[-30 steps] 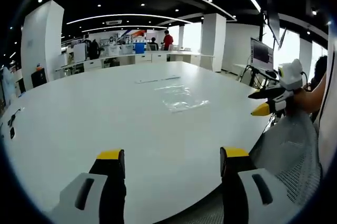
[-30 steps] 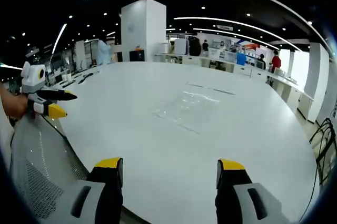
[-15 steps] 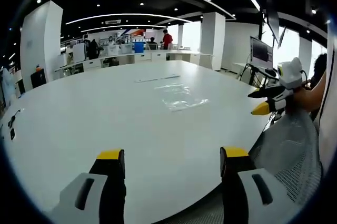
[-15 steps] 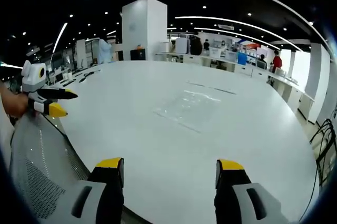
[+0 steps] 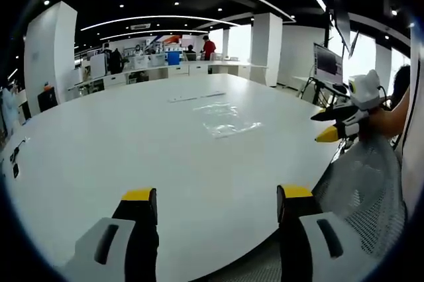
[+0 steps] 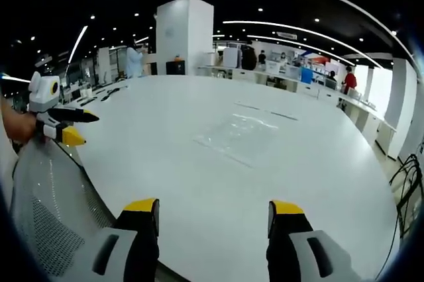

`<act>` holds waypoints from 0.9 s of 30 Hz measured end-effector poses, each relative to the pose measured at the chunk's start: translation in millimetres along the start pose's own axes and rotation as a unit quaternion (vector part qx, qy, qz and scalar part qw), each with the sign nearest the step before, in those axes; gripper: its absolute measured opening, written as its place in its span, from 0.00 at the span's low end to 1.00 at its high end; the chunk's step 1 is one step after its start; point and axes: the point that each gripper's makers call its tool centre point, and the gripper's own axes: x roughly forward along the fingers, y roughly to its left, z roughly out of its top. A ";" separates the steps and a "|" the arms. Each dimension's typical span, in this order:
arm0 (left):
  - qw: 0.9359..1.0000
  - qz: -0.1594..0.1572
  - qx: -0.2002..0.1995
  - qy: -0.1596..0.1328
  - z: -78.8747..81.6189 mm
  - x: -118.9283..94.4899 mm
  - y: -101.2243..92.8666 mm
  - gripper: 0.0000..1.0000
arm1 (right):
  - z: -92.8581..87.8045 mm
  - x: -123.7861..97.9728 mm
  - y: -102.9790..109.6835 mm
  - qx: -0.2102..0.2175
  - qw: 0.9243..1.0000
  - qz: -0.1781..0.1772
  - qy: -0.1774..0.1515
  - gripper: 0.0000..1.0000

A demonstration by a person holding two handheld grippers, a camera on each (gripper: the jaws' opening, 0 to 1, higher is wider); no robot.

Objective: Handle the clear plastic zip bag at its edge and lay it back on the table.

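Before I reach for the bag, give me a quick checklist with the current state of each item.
1. Bag lying flat on the table: ok.
2. Left gripper jaws open, nothing held: ok.
3. Right gripper jaws open, nothing held: ok.
4. Bare table between the grippers and the bag: ok.
5. Either gripper at the bag's edge: not ok, both sit back at the table's near rim.
6. Which edge carries the zip: cannot tell.
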 end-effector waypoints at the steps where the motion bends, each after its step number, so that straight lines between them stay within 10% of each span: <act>1: 1.000 0.000 0.000 0.000 0.1 0.0 -0.4 0.72 | 0.2 -0.1 -0.2 -0.002 1.000 -0.001 -0.001 0.65; 27: 1.000 0.000 0.010 -0.003 -1.3 0.1 0.9 0.71 | -2.1 -0.1 0.9 -0.009 1.000 0.000 0.006 0.63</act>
